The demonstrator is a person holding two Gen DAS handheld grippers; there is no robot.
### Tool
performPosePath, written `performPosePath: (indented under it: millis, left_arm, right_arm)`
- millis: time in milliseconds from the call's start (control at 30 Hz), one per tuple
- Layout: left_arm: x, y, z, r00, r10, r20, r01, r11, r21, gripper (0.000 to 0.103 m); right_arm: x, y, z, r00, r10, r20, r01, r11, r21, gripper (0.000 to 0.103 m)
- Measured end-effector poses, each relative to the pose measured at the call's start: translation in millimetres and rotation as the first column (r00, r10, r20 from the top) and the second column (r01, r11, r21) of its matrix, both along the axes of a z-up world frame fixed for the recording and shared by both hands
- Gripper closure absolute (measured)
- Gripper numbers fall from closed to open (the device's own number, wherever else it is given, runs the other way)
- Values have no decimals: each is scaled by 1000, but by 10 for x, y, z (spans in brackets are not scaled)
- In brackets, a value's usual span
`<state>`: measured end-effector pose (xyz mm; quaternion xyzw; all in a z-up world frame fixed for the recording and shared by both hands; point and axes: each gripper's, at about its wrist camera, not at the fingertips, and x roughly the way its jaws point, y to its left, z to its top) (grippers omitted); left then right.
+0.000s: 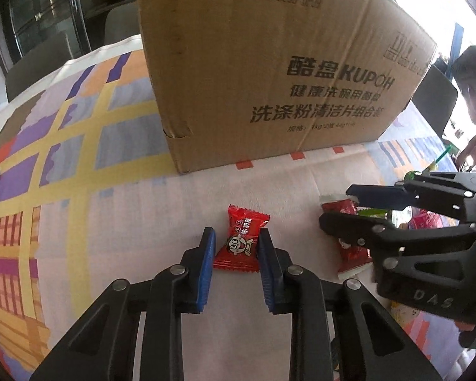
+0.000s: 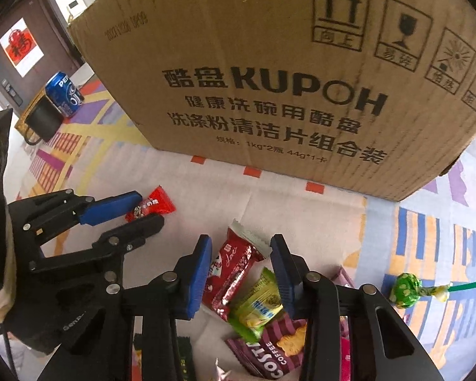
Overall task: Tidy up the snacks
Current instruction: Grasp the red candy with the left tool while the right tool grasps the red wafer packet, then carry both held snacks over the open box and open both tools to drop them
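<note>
A cardboard box (image 2: 269, 73) printed "KUPOH", with "1kg*2" on its lowest line, stands on the patterned tablecloth (image 1: 63, 165) ahead of me; a blue Pepsi can (image 2: 65, 93) sits to its left. My left gripper (image 1: 236, 250) is spread wide around a small red candy (image 1: 241, 244) bearing a cartoon face, pads apart from the wrapper. My right gripper (image 2: 241, 270) is also wide, straddling a long red snack bar (image 2: 231, 273) beside a green packet (image 2: 257, 304), a purple "COSTA COFFEE" pack (image 2: 269, 349) and a green lollipop (image 2: 406, 290).
</note>
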<state>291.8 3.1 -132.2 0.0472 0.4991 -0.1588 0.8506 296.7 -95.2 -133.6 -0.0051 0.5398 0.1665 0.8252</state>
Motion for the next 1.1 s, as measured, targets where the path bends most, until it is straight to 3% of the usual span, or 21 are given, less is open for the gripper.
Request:
performPosePath:
  millis: [200,533,1100]
  left_arm:
    - [-51,4,50,1000,24,5,-24,1000,-18,77]
    - [-197,71,266,997,69,36,-67,996,-56,77]
    - [-403,53,1044,974,99,203,-76,990,-119,77]
  right_arm:
    - [-26,93,0,1000,26,12,-26,999,-20,76]
    - [-131,77,125,998,33,57,-32,999,-8,79]
    - [-372,-162,866,972,-9,235,-3,999,50,80]
